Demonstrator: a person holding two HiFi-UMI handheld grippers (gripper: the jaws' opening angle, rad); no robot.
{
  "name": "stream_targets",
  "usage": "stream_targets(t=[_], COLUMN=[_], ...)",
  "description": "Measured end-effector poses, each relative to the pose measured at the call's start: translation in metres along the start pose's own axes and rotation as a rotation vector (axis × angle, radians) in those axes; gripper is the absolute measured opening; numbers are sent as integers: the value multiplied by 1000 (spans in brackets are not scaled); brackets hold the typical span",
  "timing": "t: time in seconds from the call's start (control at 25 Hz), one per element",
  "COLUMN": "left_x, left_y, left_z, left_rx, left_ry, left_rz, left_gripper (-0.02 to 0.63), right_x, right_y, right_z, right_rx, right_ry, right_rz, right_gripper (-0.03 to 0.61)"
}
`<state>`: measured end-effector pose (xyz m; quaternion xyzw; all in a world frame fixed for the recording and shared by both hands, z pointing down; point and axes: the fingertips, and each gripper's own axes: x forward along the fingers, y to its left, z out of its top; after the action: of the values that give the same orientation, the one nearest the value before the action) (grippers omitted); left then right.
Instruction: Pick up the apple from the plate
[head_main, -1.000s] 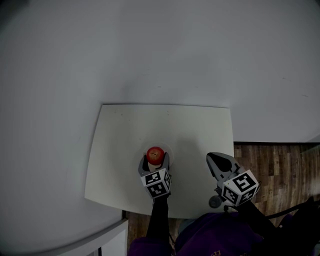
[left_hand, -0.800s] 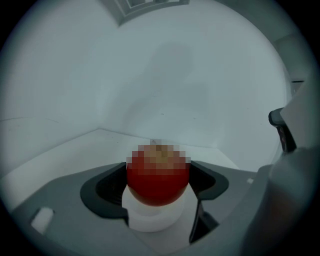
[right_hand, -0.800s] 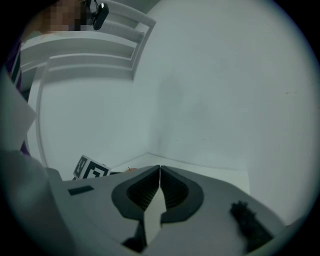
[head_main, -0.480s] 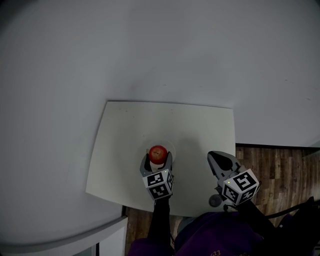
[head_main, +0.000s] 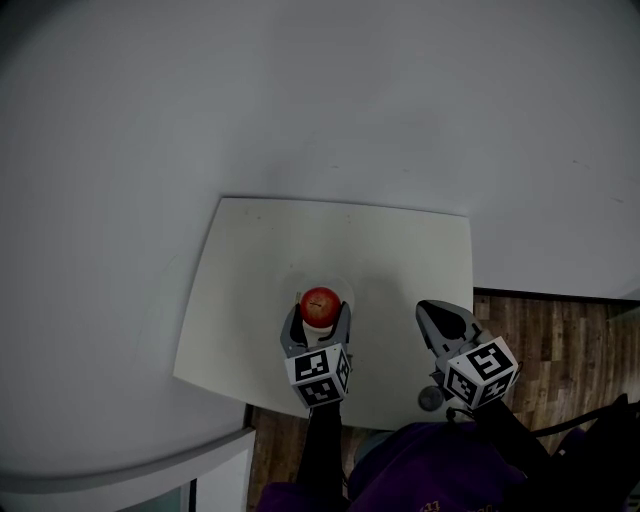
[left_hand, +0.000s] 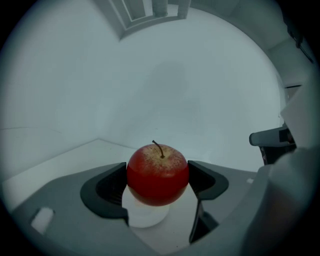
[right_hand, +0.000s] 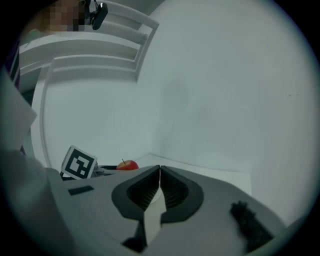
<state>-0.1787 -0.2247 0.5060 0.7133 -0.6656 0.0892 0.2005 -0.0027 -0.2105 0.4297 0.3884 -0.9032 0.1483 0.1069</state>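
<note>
A red apple (head_main: 320, 303) with a short stem sits between the jaws of my left gripper (head_main: 320, 312), over the small white plate (head_main: 346, 292) near the table's front. In the left gripper view both dark pads press the sides of the apple (left_hand: 158, 174), and the plate (left_hand: 145, 216) shows below it. The left gripper (left_hand: 158, 181) is shut on the apple. My right gripper (head_main: 440, 315) hovers over the table's front right part, its jaws meeting with nothing between them (right_hand: 159, 172). From there the apple (right_hand: 128, 165) shows far left.
The pale square table (head_main: 250, 280) stands against a white wall. Wooden floor (head_main: 560, 330) lies to its right. A small round grey thing (head_main: 430, 400) sits by the table's front right edge. White shelving (right_hand: 90, 50) rises at the left in the right gripper view.
The apple in the left gripper looks slightly larger and nearer the camera, and the marker cube has drawn back a little. The right gripper has stayed put.
</note>
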Motion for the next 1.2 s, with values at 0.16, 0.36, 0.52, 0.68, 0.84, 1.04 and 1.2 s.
stream_targets(t=[0.16,0.36,0.52,0.68,0.84,1.04,1.2], left_x=[-12,-27,-36,-44,-53,-61,-64], left_y=[-10,-22,-31,-39,-45,-53,-56], left_z=[11,25,31,37,38,36,36], left_rx=[6,-2,3,10,16,26,22], left_ry=[-24,-63,-78,-96,-108,-110,-109], left_rz=[-21,-54,-77,-97,-103,-127,-128], left_gripper=[390,390,390,390,390,390,390], right_x=[-1,-2,-2,-1,-2,-2,-2], right_y=[2,5,7,6,4,2,2], right_z=[-1,0,1,2,4,5,5], right_rx=[-3,-11,-16,-15,-20,-22,-31], right_ry=[3,-2,-7,-11,-12,-20,-13], right_rz=[3,7,11,12,6,-3,-4], right_gripper=[12,12,12,12,11,11,11])
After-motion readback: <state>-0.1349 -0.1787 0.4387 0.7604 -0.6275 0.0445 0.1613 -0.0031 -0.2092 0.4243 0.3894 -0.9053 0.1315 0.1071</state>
